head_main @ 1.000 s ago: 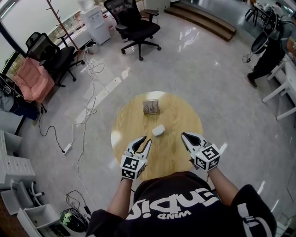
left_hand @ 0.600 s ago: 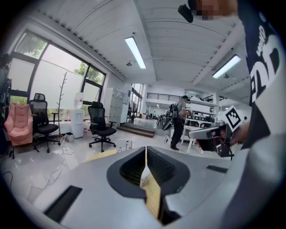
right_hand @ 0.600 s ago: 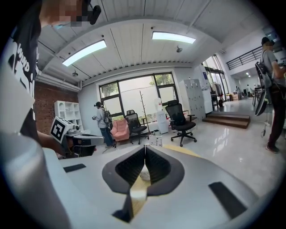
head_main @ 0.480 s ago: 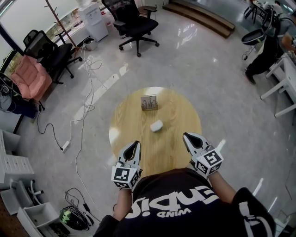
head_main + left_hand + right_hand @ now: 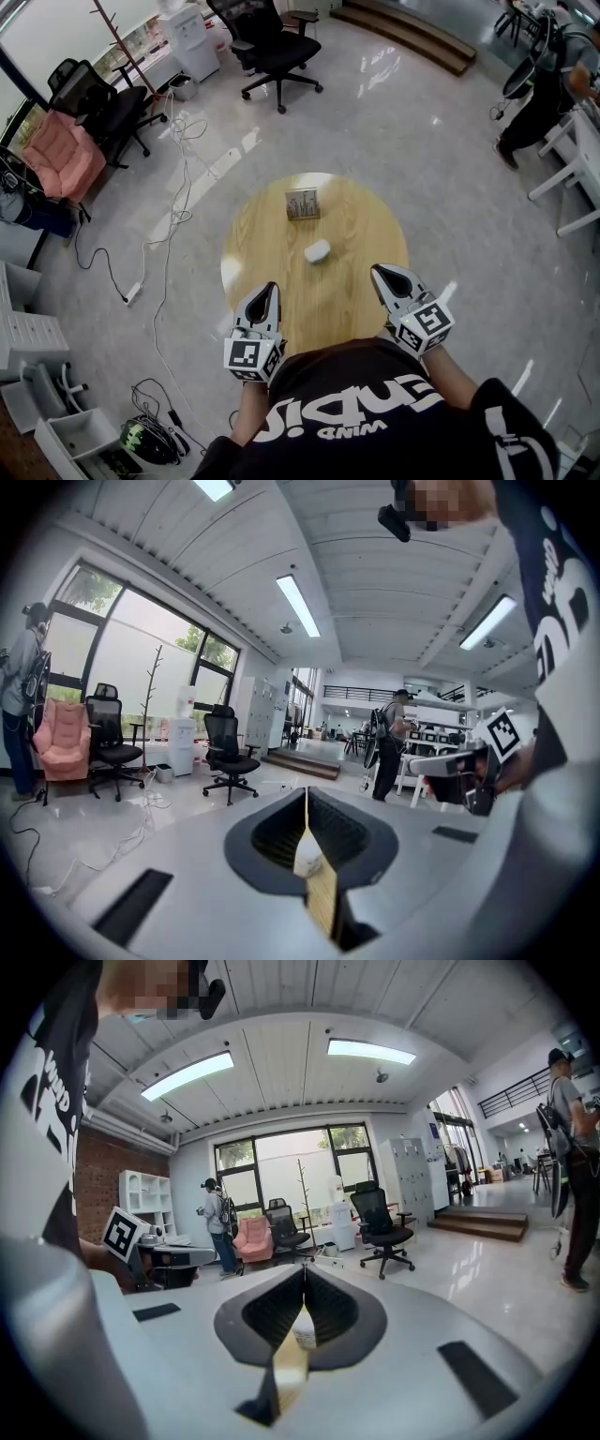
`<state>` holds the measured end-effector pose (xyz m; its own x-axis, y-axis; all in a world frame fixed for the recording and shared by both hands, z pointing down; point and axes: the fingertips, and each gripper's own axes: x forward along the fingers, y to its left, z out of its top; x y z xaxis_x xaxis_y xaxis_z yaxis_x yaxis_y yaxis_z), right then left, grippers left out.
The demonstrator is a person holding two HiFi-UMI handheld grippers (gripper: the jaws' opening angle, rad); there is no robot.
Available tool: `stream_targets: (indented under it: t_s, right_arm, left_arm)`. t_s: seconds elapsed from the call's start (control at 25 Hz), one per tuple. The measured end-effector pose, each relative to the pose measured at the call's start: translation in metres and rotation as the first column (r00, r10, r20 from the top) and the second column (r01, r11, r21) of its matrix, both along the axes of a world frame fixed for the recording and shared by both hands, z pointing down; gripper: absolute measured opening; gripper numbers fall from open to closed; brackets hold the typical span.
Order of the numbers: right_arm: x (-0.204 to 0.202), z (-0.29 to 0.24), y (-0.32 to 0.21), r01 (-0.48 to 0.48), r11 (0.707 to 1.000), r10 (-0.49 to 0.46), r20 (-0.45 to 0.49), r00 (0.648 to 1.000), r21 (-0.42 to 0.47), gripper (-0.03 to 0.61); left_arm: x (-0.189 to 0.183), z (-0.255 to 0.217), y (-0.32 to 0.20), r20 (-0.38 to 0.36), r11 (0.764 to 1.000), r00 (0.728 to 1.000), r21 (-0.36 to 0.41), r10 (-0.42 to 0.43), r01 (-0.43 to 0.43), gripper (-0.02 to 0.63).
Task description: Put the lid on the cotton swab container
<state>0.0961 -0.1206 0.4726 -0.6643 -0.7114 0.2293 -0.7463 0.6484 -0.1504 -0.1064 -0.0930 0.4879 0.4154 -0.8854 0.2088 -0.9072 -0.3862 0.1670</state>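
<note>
The left tool (image 5: 271,288) and right tool (image 5: 378,273) sit closed, empty. The white lid (image 5: 317,250), mid-frame on the surface (image 5: 366,225), looks light, stiff, slippery; best pinched across its edges.

Clear swab box (image 5: 302,203) stands upright toward 12 o'clock on the round table (image 5: 366,225); small white lid (image 5: 318,250) lies apart at its 5 o'clock, near centre

Left gripper (image 5: 269,291) jaws gone from apart to together, drawn back toward the person
</note>
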Motion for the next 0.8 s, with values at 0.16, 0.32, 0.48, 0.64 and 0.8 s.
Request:
stream_targets:
  t_s: [0.16, 0.32, 0.48, 0.64, 0.8]
  right_arm:
    - [-0.002, -0.0022, 0.0012, 0.005, 1.0, -0.005, 0.005, 1.0, 0.01, 0.002]
    - [-0.0024, -0.0033, 0.0043, 0.006, 1.0, -0.006, 0.0, 1.0, 0.019, 0.002]
    - [-0.0016, -0.0036, 0.0035, 0.002, 1.0, -0.002, -0.004, 1.0, 0.022, 0.002]
    - [-0.0019, -0.0055, 0.0048, 0.002, 1.0, -0.002, -0.006, 1.0, 0.024, 0.002]
    - [-0.0008, -0.008, 0.0044, 0.0, 1.0, 0.001, -0.014, 1.0, 0.028, 0.002]
  left_arm:
    - [-0.0033, -0.0008, -0.0023, 0.006, 1.0, 1.0, 0.006, -0.003, 0.003, 0.018]
    - [-0.0032, -0.003, -0.0004, 0.004, 1.0, 1.0, 0.013, -0.002, 0.002, 0.018]
    - [-0.0025, -0.0029, 0.0003, -0.002, 1.0, 1.0, 0.012, -0.001, 0.001, 0.018]
    - [-0.0042, -0.0046, 0.0021, 0.001, 1.0, 1.0, 0.015, -0.001, 0.001, 0.018]
    - [-0.0065, -0.0074, 0.0031, -0.003, 1.0, 1.0, 0.016, -0.004, 0.004, 0.018]
